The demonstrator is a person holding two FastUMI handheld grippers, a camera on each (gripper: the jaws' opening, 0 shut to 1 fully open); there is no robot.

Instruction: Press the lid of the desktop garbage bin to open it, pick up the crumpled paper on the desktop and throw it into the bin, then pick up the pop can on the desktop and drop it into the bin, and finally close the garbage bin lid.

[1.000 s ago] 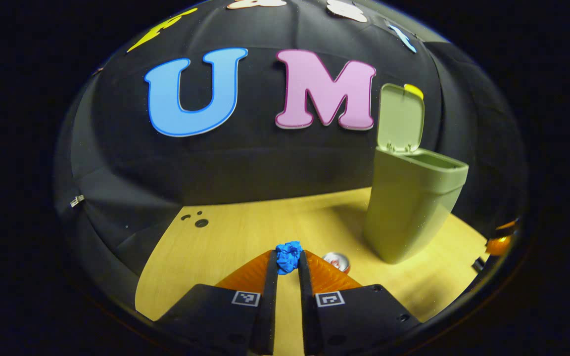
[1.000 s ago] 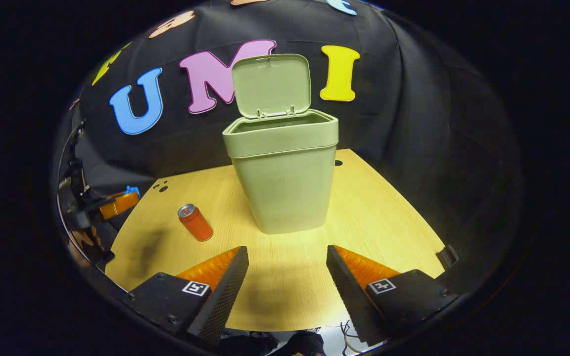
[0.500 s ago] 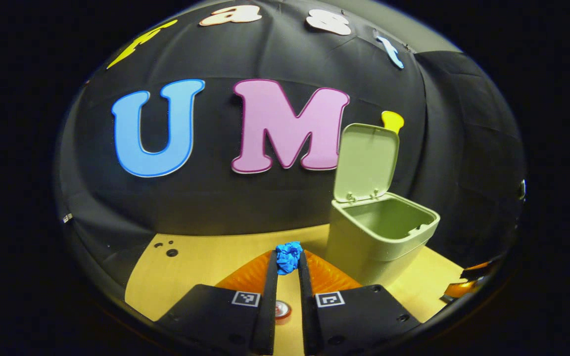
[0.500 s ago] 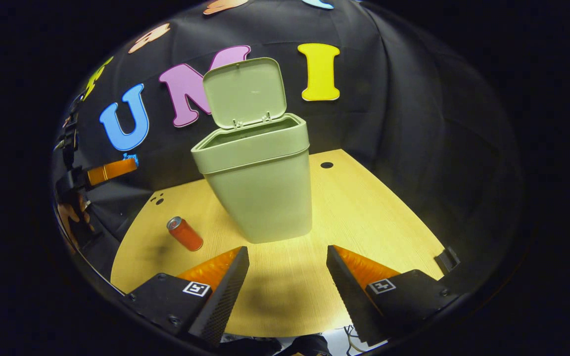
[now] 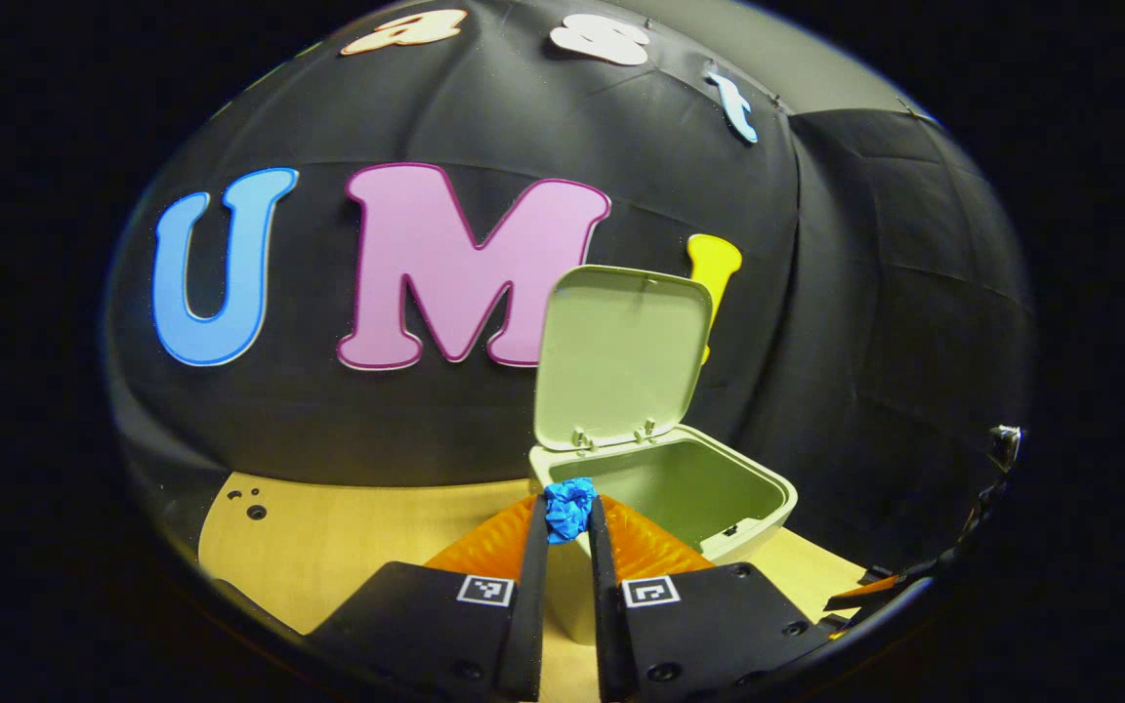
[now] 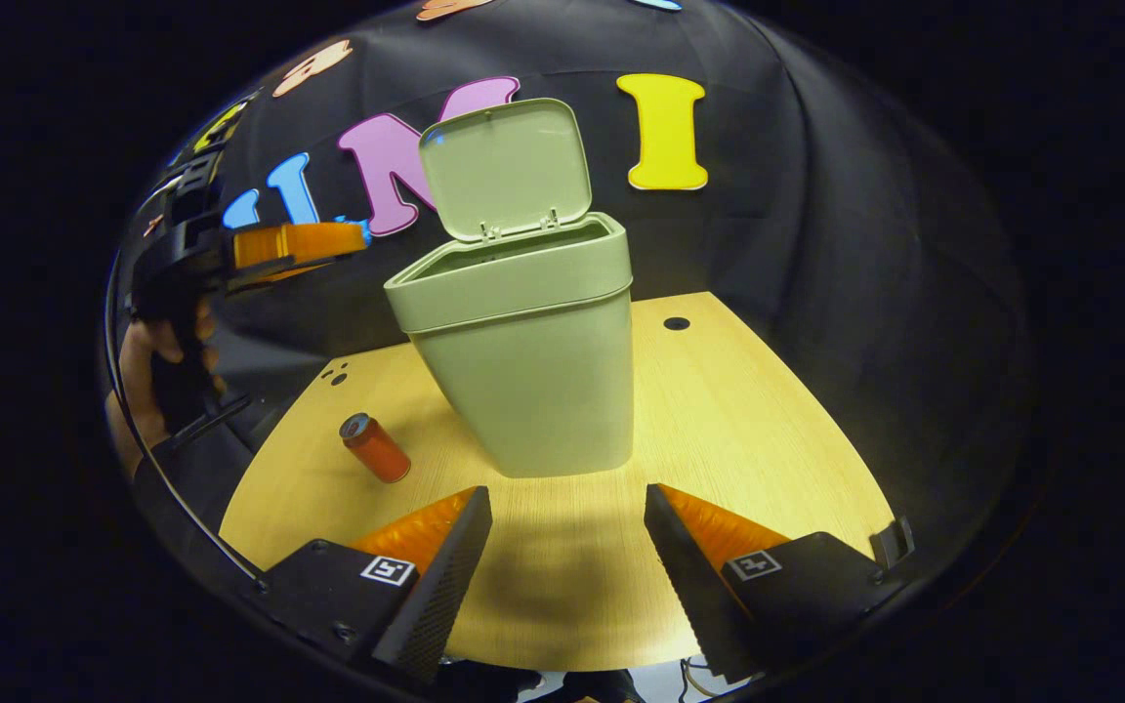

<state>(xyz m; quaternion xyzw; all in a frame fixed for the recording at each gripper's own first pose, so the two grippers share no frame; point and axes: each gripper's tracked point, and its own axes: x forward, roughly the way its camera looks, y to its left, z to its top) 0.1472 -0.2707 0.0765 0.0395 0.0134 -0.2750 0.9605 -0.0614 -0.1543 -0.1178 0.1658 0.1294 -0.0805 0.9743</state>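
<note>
Pale wood-grain desktop (image 6: 738,410) under me, black cloth behind. The garbage bin (image 6: 533,381) is smooth matte green plastic, tapering downward, its rounded lid (image 6: 507,166) standing upright. My left gripper (image 5: 568,522) is clamped on the crumpled paper (image 5: 569,506), a wrinkled blue wad, at the bin's near rim. The red pop can (image 6: 376,448) lies beside the bin. My right gripper (image 6: 567,532) hangs spread wide, holding nothing

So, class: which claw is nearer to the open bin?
Left. The left claw, gripping the crumpled paper, is raised by the bin near its rim. The right claw hangs open, farther back over the table.
</note>
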